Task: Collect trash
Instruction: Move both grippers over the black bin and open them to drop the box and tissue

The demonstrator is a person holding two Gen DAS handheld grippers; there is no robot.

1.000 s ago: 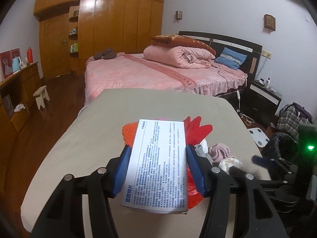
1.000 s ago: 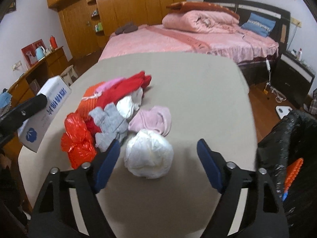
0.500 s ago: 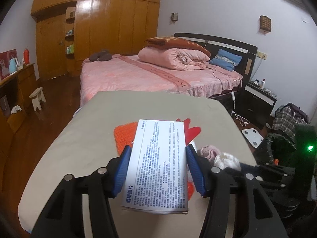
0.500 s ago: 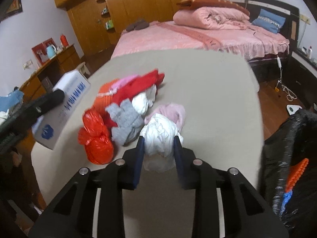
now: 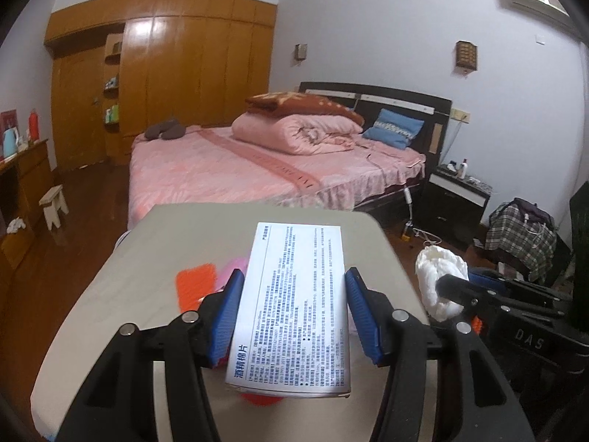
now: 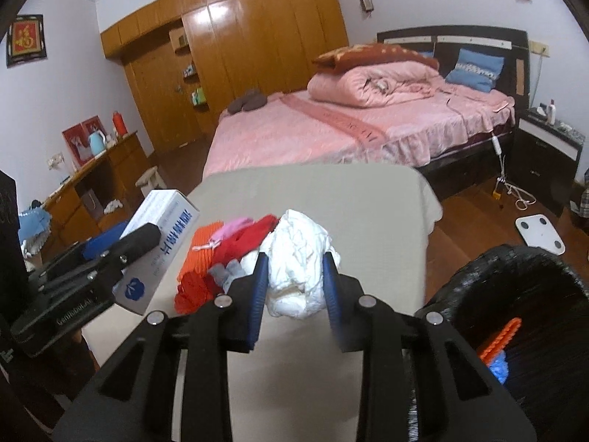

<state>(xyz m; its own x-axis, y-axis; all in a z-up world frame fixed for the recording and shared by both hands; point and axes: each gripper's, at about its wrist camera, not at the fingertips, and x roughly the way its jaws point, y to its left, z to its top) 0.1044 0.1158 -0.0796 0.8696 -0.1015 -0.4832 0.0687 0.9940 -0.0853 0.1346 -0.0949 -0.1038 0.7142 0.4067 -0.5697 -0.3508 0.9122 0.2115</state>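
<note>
Above a beige table [image 6: 313, 191] strewn with red and orange scraps [image 6: 235, 250], the right gripper [image 6: 292, 283] clamps a crumpled white wad [image 6: 298, 258] beside a black trash bag [image 6: 533, 294] — while the left gripper [image 5: 292, 313] pinches a printed white box [image 5: 294, 305].

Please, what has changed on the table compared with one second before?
The right gripper closed on the white wad and lifted it off the table. The left gripper still holds the box; the cloth pile stayed.
</note>
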